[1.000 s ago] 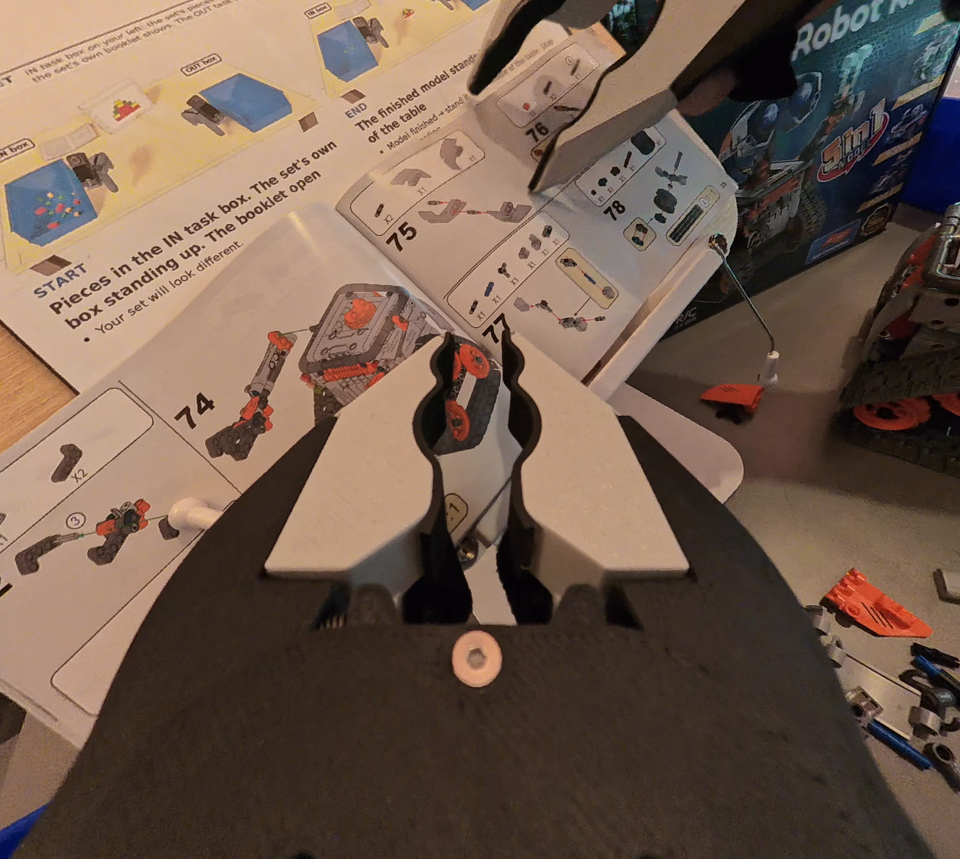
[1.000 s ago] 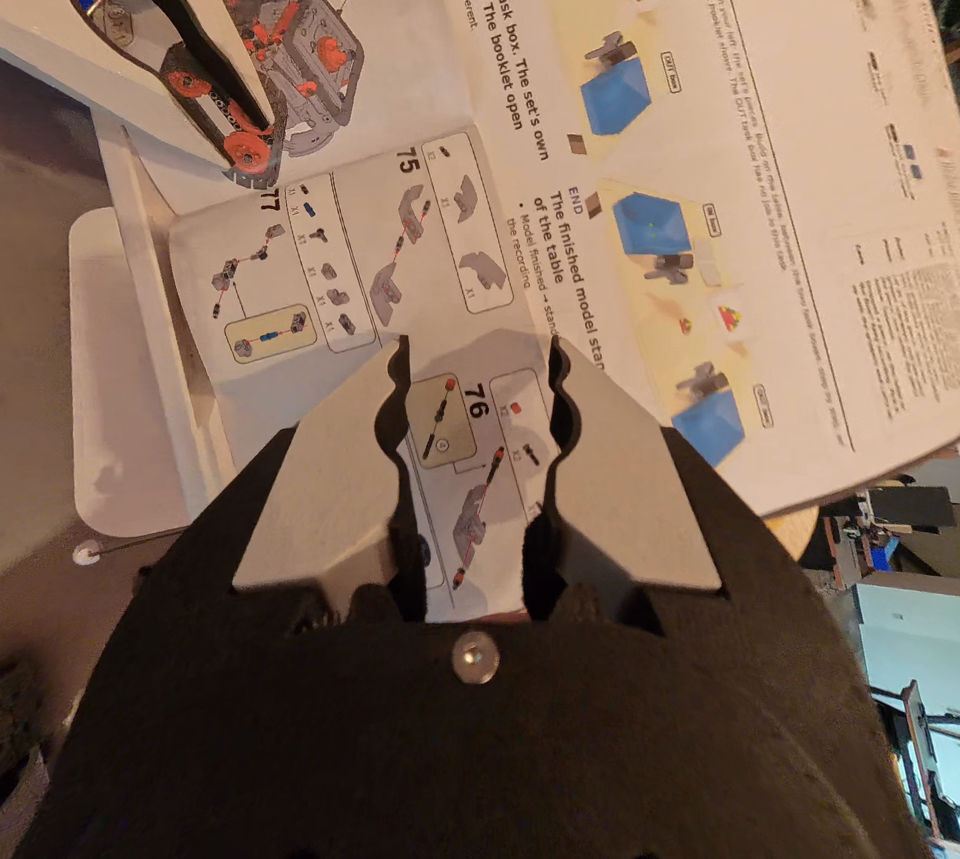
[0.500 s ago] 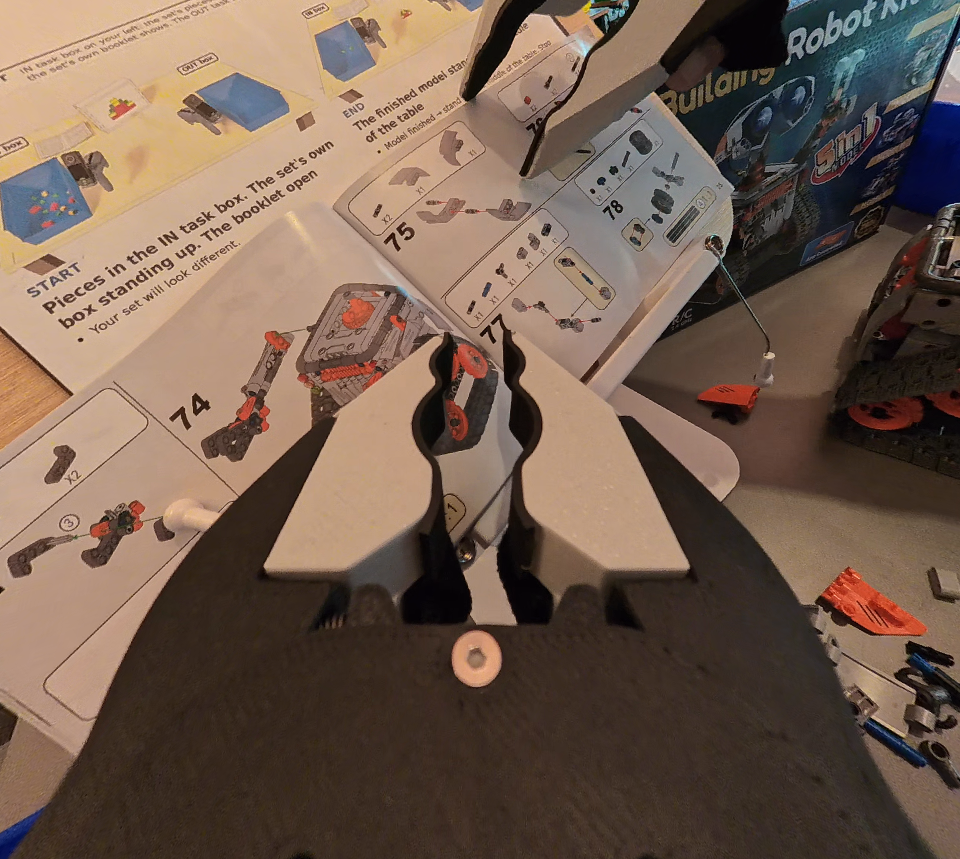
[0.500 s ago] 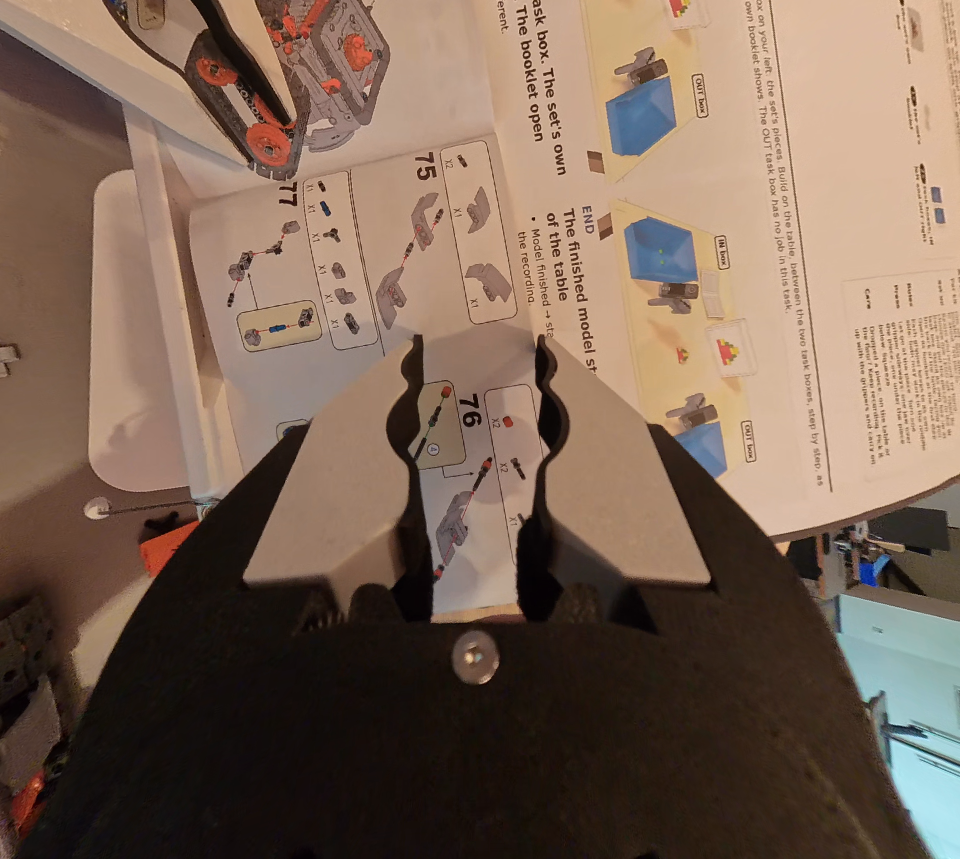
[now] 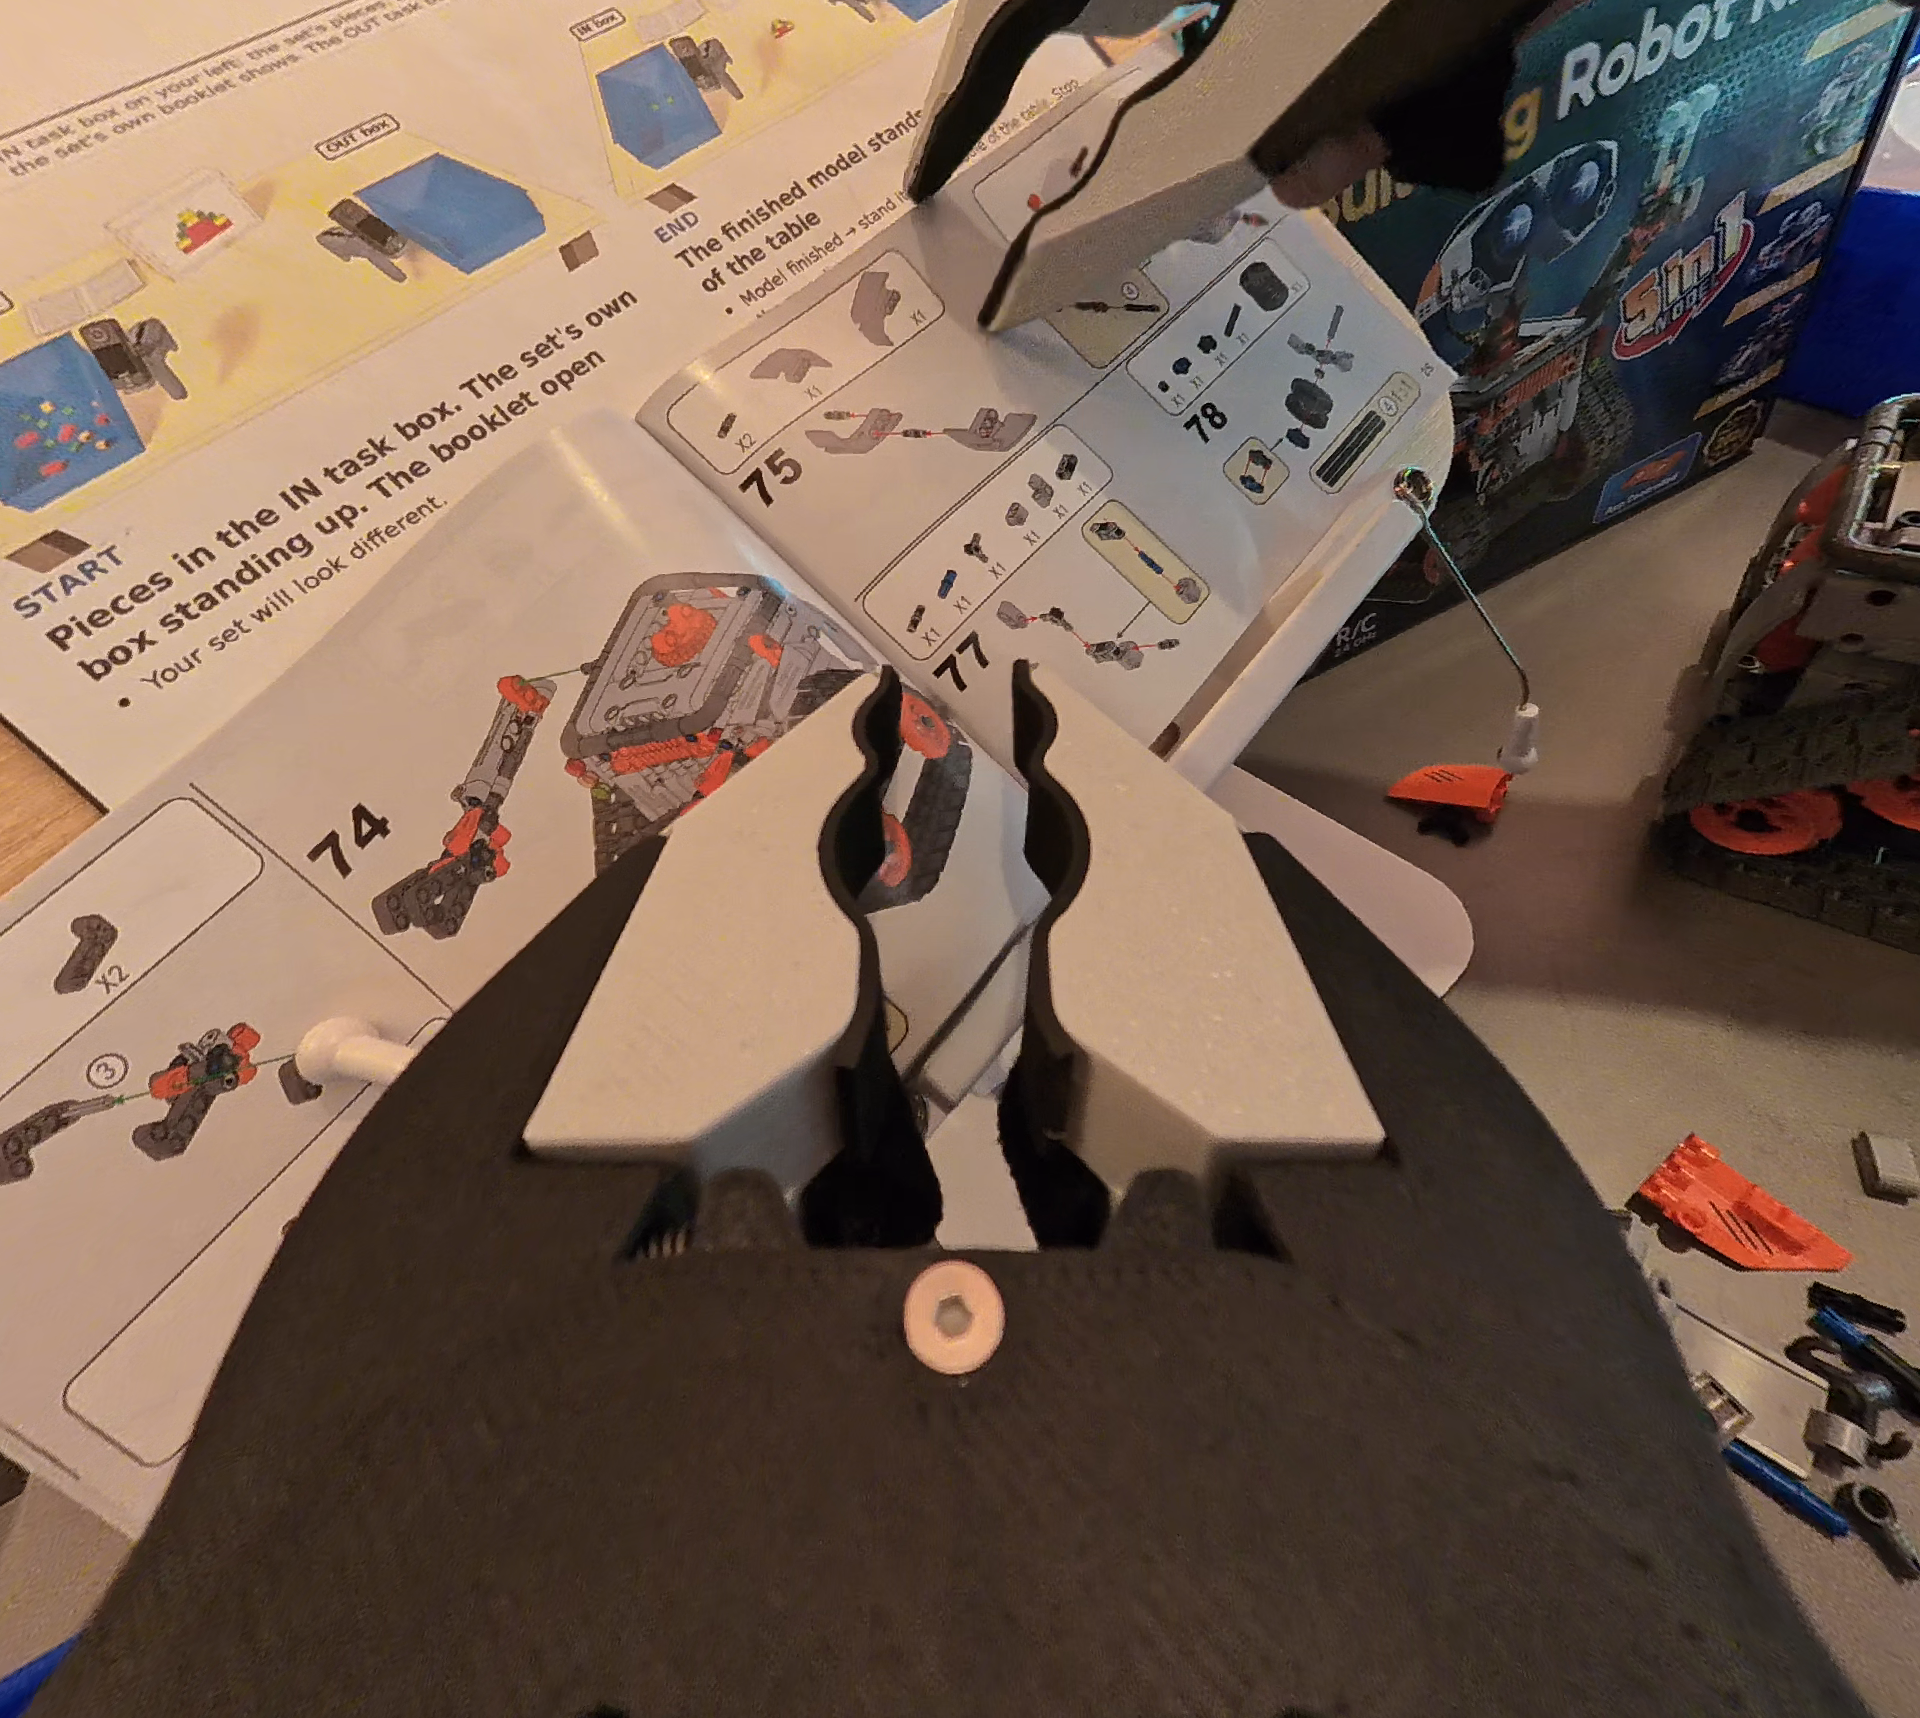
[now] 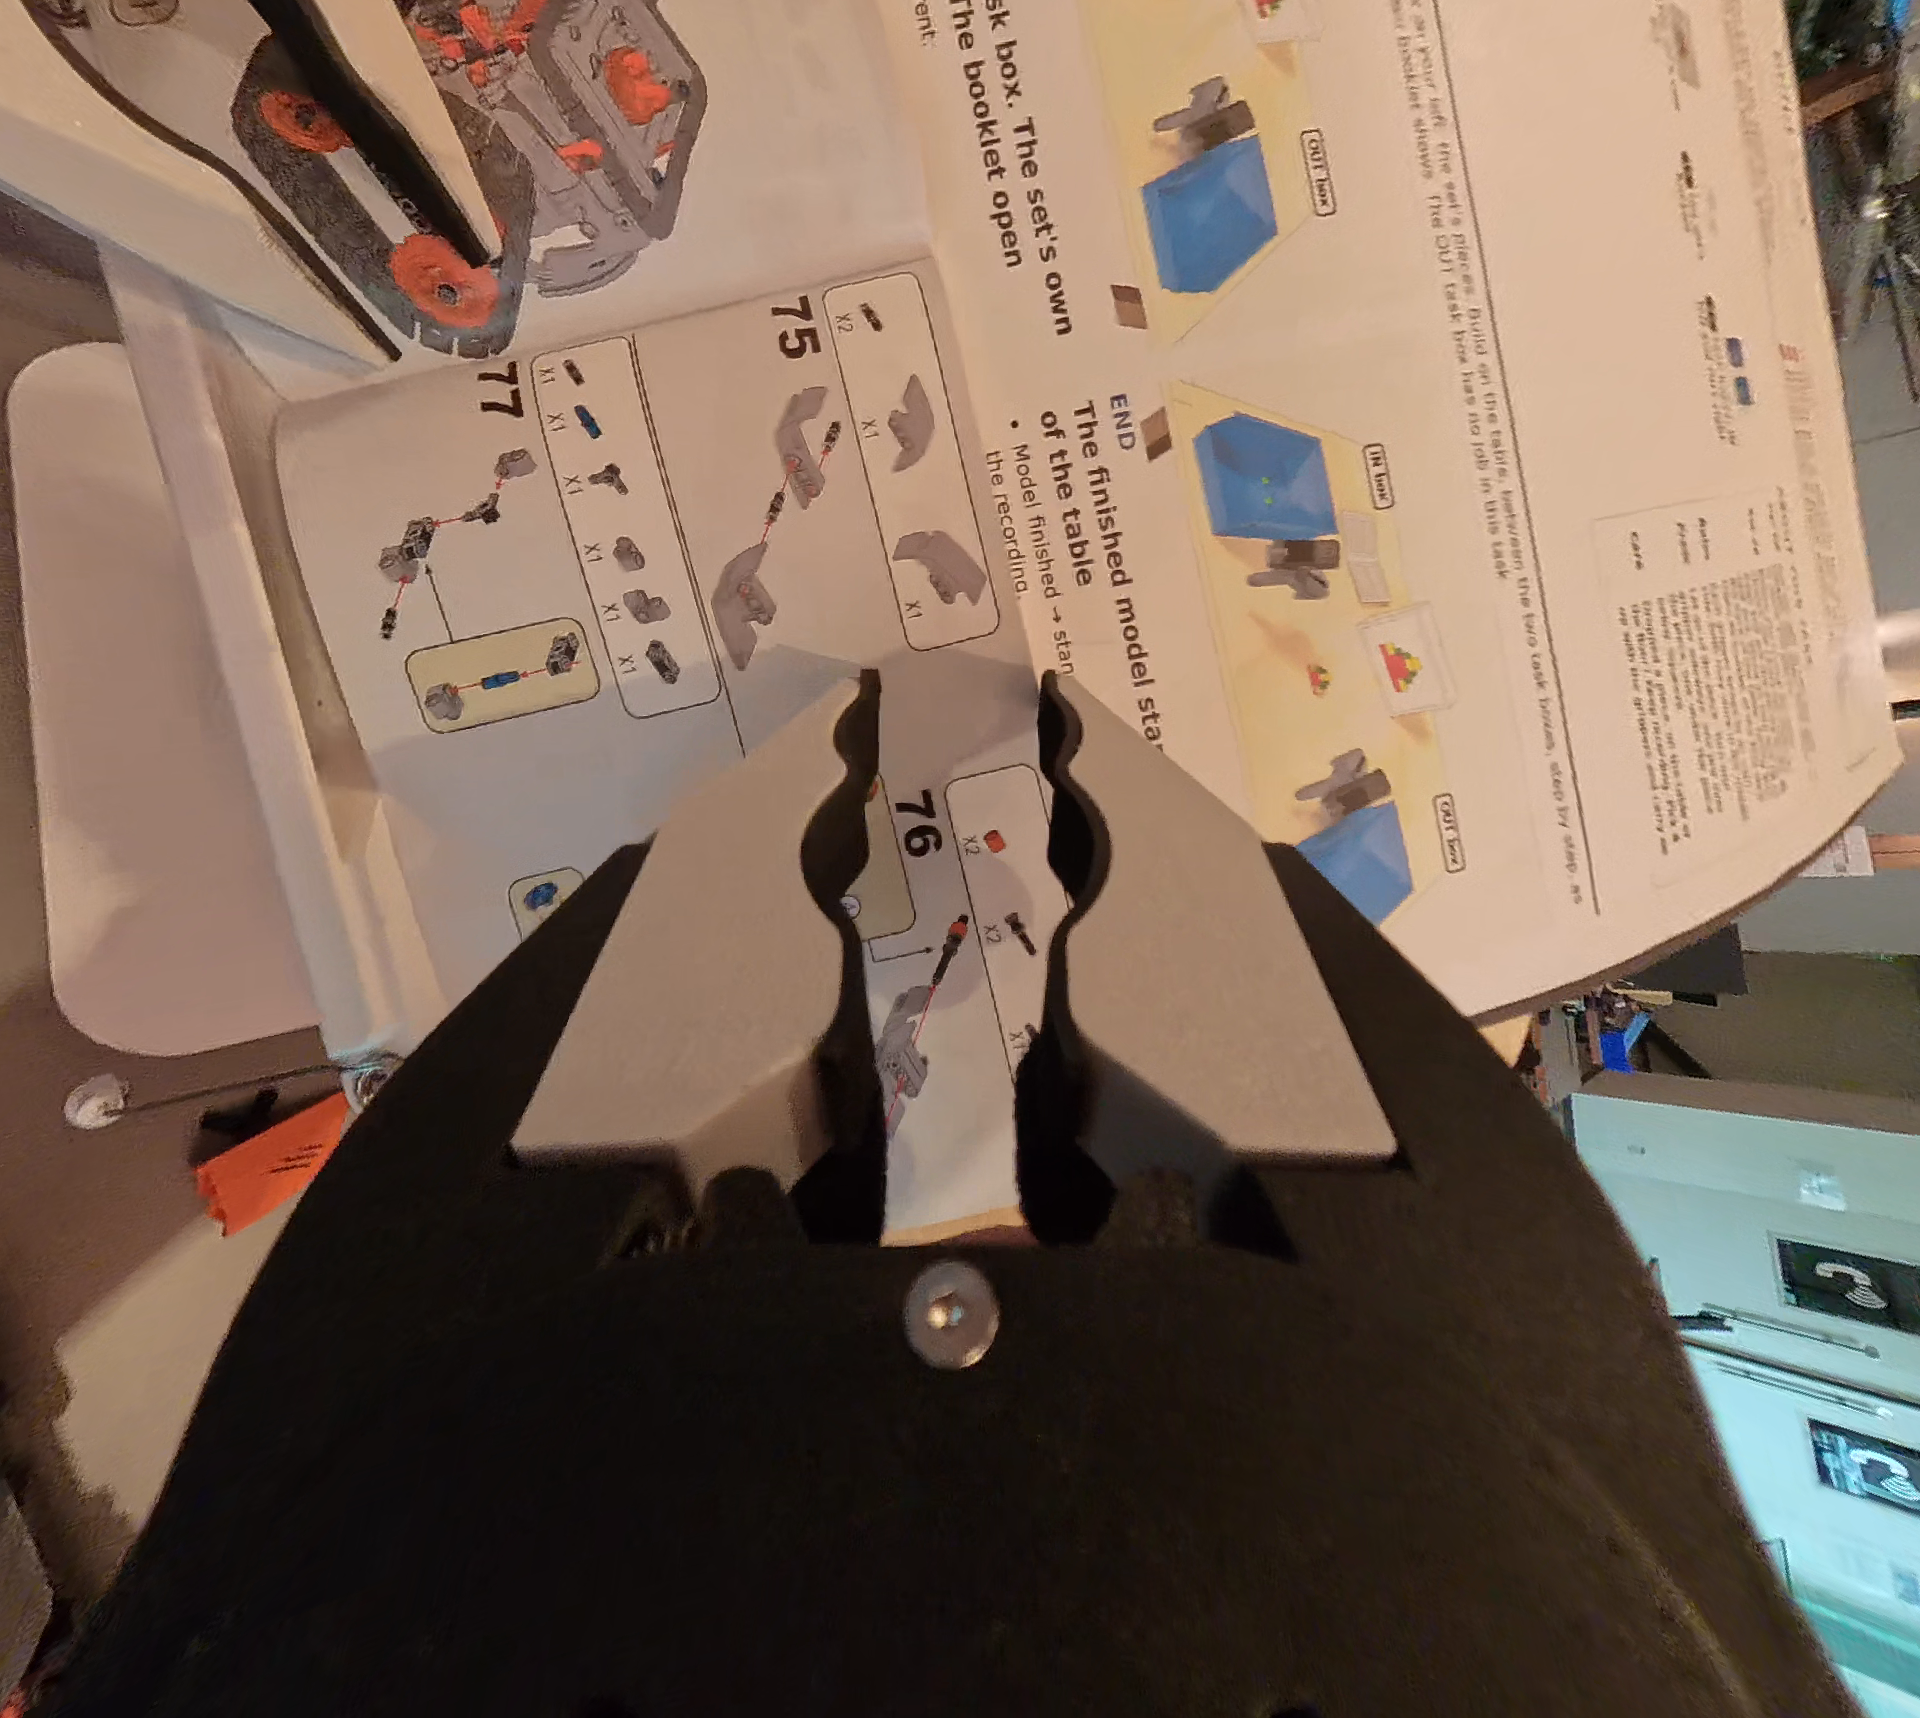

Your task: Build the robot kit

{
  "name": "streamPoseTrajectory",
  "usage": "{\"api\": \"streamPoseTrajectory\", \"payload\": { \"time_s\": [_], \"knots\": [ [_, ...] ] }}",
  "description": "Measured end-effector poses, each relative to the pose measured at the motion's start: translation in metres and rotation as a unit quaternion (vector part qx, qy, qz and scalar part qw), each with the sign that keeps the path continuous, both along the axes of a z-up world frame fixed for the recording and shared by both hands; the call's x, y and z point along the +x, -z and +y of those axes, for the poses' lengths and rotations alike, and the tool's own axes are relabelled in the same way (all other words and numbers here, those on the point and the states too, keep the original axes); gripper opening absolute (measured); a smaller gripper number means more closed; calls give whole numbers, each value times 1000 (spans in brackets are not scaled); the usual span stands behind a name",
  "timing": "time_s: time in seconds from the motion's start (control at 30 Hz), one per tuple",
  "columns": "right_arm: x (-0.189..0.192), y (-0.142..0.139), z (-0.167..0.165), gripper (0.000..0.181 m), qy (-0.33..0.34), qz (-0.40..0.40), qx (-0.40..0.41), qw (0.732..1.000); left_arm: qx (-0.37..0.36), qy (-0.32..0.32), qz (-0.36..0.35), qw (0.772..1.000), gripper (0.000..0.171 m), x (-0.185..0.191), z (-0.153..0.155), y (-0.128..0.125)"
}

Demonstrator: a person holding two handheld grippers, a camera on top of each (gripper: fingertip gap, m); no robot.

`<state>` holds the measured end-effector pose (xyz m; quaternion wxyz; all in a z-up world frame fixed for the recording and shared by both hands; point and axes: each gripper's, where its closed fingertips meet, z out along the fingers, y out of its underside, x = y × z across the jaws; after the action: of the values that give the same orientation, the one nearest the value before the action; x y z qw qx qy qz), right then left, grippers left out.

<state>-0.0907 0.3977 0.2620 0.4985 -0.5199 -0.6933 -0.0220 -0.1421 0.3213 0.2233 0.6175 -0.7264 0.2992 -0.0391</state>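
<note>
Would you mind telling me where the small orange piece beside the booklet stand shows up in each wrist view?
Left wrist view: the orange piece lies right of centre, on the grey table right of the booklet stand.
Right wrist view: orange piece at lower left, partly behind the right gripper.
Shared landmark: the open booklet.

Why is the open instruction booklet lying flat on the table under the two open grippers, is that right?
Not quite. The instruction booklet is not flat on the table: it is propped at a slant on a white book stand, as the left wrist view shows. The rest holds: it is open, and the left gripper and right gripper are both open over it.
</note>
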Motion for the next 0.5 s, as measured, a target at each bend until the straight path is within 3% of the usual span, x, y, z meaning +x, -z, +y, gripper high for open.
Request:
{"api": "streamPoseTrajectory", "payload": {
  "time_s": [0.1,0.27,0.5],
  "knots": [
    [1,-3,2,20,-3,-7,20,1000,2,-1,6,1000,20,1,0,1],
    [4,0,-1,32,-4,-8,36,999,3,1,11,1000,21,3,0,1],
    [7,1,0,34,-10,16,55,998,2,2,8,1000,22,3,0,1]
  ]
}}
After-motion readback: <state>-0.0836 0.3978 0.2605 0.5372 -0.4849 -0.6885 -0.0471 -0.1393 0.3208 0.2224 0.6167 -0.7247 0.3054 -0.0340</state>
